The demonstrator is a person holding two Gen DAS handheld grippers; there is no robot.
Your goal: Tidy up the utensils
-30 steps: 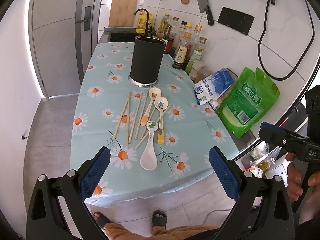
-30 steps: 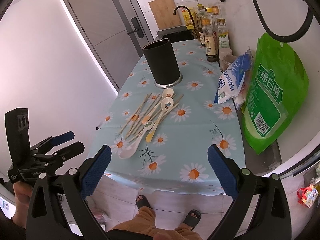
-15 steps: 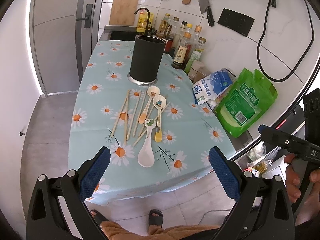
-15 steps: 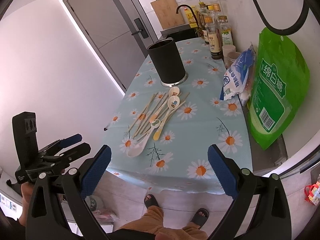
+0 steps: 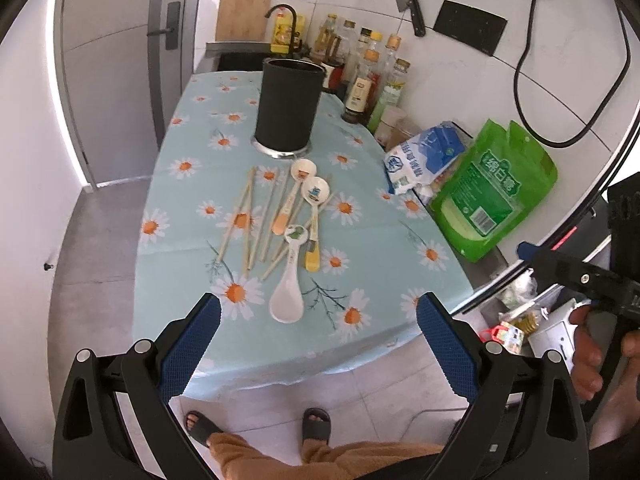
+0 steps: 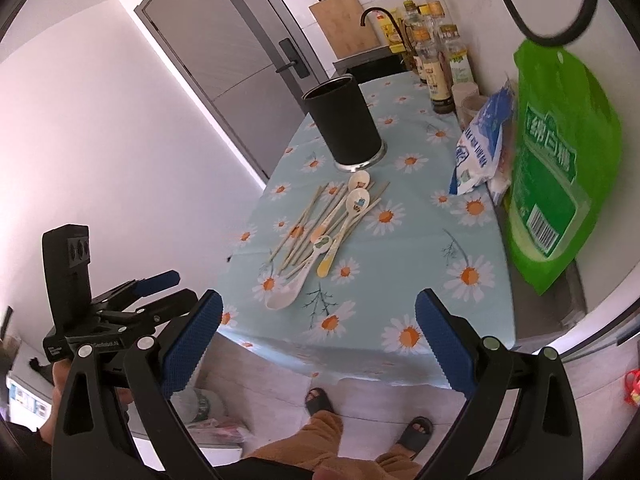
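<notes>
A black utensil holder (image 5: pixel 289 105) (image 6: pixel 344 120) stands upright on the daisy tablecloth (image 5: pixel 192 208) (image 6: pixel 420 240). In front of it lie several wooden chopsticks (image 5: pixel 245 220) (image 6: pixel 304 220) and three ceramic spoons: a white one (image 5: pixel 289 288) (image 6: pixel 292 286) nearest me, and two with cartoon prints (image 5: pixel 314 204) (image 6: pixel 352 208). My left gripper (image 5: pixel 318 344) is open and empty, off the table's near edge. My right gripper (image 6: pixel 316 340) is open and empty, also short of the table. Each gripper shows in the other's view, the left (image 6: pixel 156 292) and the right (image 5: pixel 560 268).
Sauce bottles (image 5: pixel 372 76), a blue-white bag (image 5: pixel 424 160) and a green bag (image 5: pixel 496 192) (image 6: pixel 560 168) line the table's right side by the wall. A sink, tap and cutting board (image 5: pixel 244 10) are at the far end. A knife hangs on the wall. My sandalled feet stand below the table edge.
Both grippers have drawn slightly back and shifted; the table sits a little farther and higher in both views. Nothing on the table has moved. Both grippers stay open.
</notes>
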